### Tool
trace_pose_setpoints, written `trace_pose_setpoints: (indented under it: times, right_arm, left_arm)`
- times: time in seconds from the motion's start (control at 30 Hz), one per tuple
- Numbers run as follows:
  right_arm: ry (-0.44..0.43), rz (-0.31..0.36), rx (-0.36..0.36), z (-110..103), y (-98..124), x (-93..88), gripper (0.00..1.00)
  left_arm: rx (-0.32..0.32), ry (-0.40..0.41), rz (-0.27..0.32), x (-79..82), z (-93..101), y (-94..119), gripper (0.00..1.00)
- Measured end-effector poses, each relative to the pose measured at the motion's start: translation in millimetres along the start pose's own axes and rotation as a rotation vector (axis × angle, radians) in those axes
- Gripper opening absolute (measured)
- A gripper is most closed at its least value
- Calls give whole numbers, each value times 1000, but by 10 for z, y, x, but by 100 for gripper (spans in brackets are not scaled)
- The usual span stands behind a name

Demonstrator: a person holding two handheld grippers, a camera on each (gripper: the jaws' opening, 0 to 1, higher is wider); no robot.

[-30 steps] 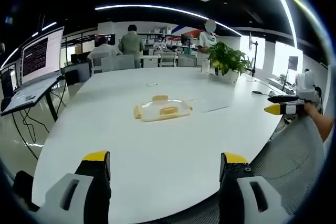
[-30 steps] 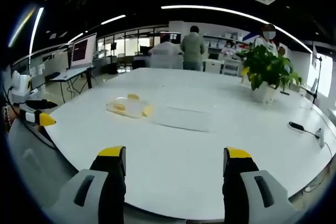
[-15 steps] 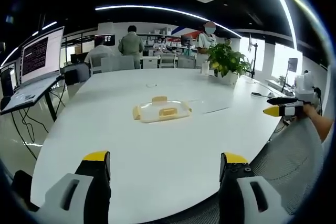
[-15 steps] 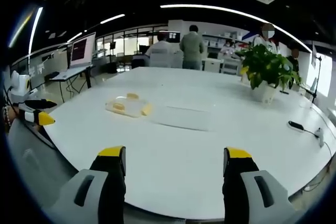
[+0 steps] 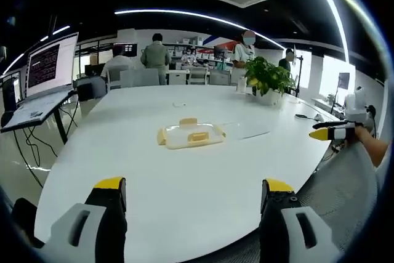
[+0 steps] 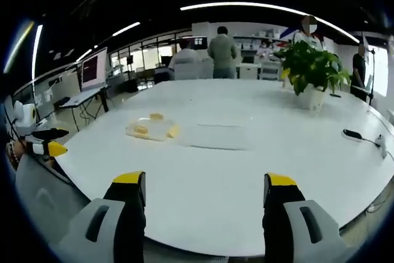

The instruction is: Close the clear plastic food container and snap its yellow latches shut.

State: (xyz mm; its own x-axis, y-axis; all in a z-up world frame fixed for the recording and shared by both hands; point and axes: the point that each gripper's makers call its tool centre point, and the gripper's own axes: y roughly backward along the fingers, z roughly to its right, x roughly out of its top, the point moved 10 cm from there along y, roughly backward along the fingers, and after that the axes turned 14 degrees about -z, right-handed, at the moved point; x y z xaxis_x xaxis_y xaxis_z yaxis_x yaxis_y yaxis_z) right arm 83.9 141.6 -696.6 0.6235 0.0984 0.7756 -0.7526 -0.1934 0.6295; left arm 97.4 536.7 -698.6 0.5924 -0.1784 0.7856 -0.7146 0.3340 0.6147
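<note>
Both tools, left tool (image 5: 191,198) and right tool (image 6: 206,192), wide open, empty, well apart from clear plastic yellow-latched food container (image 5: 189,135) on white round counter (image 5: 154,170). Risk: light container skids when pressed.

Both views from the table (image 5: 184,201) edge, sharing the distant container (image 5: 188,135).

Table (image 5: 154,177): smooth white top, faint sheen under the ceiling lights.
Food container (image 5: 189,135): clear glossy plastic body; opaque yellow plastic latches (image 5: 197,135).
Lid (image 6: 215,137): thin clear sheet, nearly matt, flat on the table.
Left gripper (image 5: 194,192), right gripper (image 6: 205,186): matt black jaws, yellow tips, pale grey moulded plastic housings.
Plant pot (image 6: 311,99): smooth white.
</note>
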Motion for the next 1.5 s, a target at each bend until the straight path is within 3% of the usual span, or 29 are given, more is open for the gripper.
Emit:
trace_pose_setpoints:
  times: [0.27, 0.37, 0.57, 0.67, 0.93, 1.0, 1.1, 1.4, 1.5]
  right_arm:
    - [64, -11, 21, -7, 2, 39, 75]
    - [160, 29, -37, 42, 25, 138, 71]
    - [233, 39, -6, 67, -66, 348, 69]
    - [289, 21, -9, 84, -132, 445, 70]
    - [452, 22, 21, 25, -399, 799, 67]
    - [516, 52, 14, 2, -460, 902, 65]
    - [550, 37, 32, -28, -571, 990, 64]
    - [753, -7, 67, -92, -964, 1240, 63]
    - [807, -8, 61, -107, -1112, 1356, 64]
  left_arm:
    - [-53, 22, 18, 93, -77, -47, 93]
    - [-51, -3, 8, 122, -115, -90, 95]
    - [-42, -45, 39, 256, -197, -130, 95]
    - [-43, -62, 22, 324, -257, -199, 95]
    - [-24, -219, -13, 565, -470, -414, 92]
    - [-20, -224, -12, 621, -530, -464, 92]
    - [-8, -256, -23, 721, -645, -550, 91]
    - [67, -538, -70, 1035, -884, -876, 88]
    - [85, -652, -114, 1089, -920, -1022, 87]
